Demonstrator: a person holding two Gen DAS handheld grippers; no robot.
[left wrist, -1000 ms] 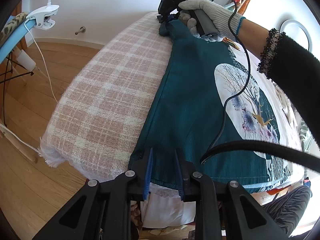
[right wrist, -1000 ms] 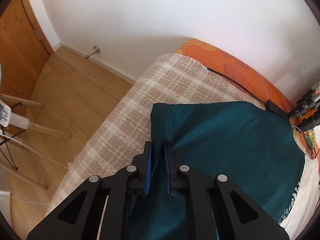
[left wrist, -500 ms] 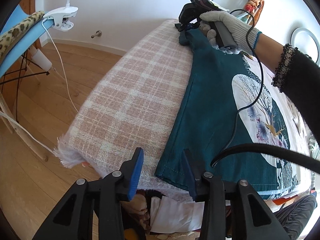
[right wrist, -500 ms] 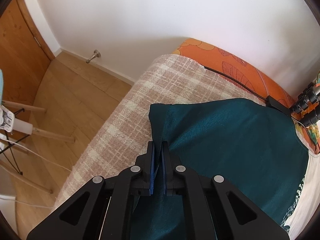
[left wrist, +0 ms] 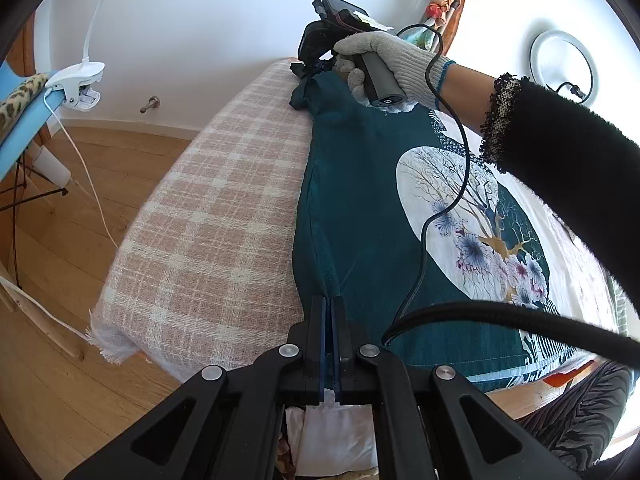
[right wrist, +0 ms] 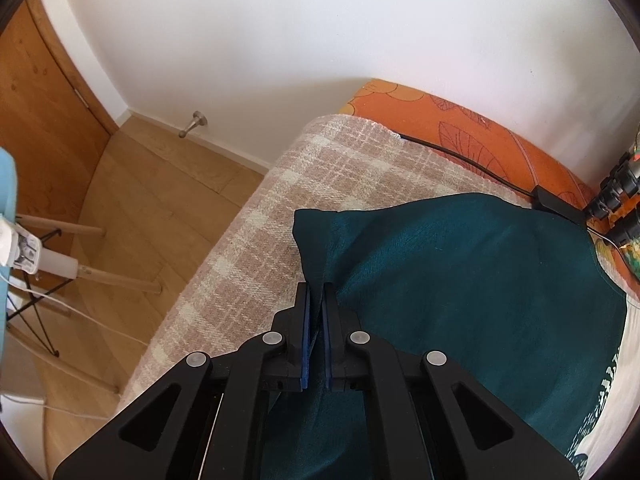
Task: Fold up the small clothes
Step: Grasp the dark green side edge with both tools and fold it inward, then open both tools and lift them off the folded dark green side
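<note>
A teal t-shirt (left wrist: 360, 216) with a round white tree print lies flat on a pink plaid blanket (left wrist: 216, 216). My left gripper (left wrist: 329, 304) is shut on the shirt's left side near the bottom hem. My right gripper (right wrist: 316, 292), also seen far off in the left wrist view (left wrist: 310, 70) in a gloved hand, is shut on the far left corner of the t-shirt (right wrist: 460, 276), pinching a raised fold of teal fabric. The shirt's left edge stretches straight between the two grippers.
The blanket's left edge (left wrist: 132, 240) drops to a wooden floor (left wrist: 60, 280). A blue chair with a clip lamp (left wrist: 76, 80) stands left. An orange cushion (right wrist: 460, 128) and a black cable (right wrist: 460, 156) lie by the wall. A ring light (left wrist: 564, 60) is at right.
My left gripper opened, moved onto the shirt's left side near the hem, and closed on it. My right gripper tightened on the far corner and stayed there.
</note>
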